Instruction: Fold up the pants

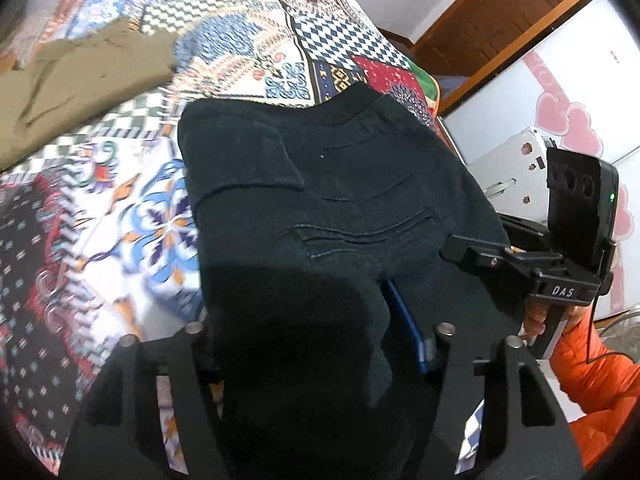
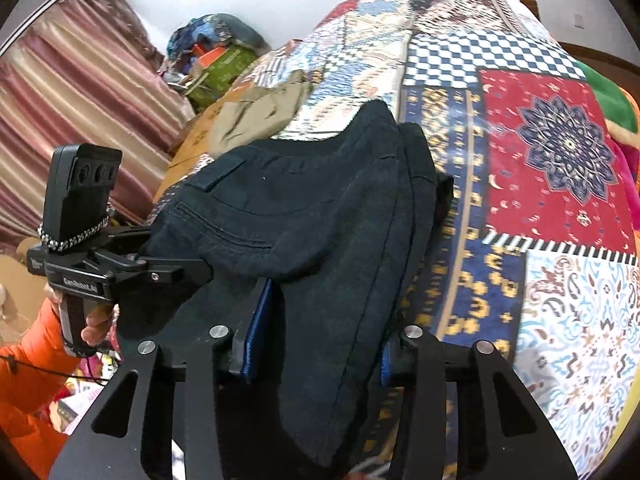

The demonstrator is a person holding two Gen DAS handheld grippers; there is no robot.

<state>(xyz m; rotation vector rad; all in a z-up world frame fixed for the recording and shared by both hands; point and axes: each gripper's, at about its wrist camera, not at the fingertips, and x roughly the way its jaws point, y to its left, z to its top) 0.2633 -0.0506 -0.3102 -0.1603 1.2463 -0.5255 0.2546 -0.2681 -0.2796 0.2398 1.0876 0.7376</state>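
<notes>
I count one pair of dark pants, folded into a thick bundle and held up over the bed between my two grippers, its far edge lying on the quilt. There are two grippers: the left gripper is clenched on the near hem, the cloth bunched so thickly over it that only one blue pad shows in the left view; the right gripper grasps the other side of the near edge, with a blue pad pressing the fabric on either side. In the right view I also see the left gripper from outside, its fingers closed on the pants, and one hand in an orange sleeve wrapped around its handle. The left view shows the right gripper likewise, biting the bundle's edge. I count one other garment, khaki trousers, lying flat on the quilt beyond the pants and apart from them. Around the bed I see one striped curtain, one heap of clutter against the wall, one wooden frame, a white panel with pink hearts and one fan at the edge. The draped pants block most of my sight of both sets of fingers and of the quilt directly beneath.
</notes>
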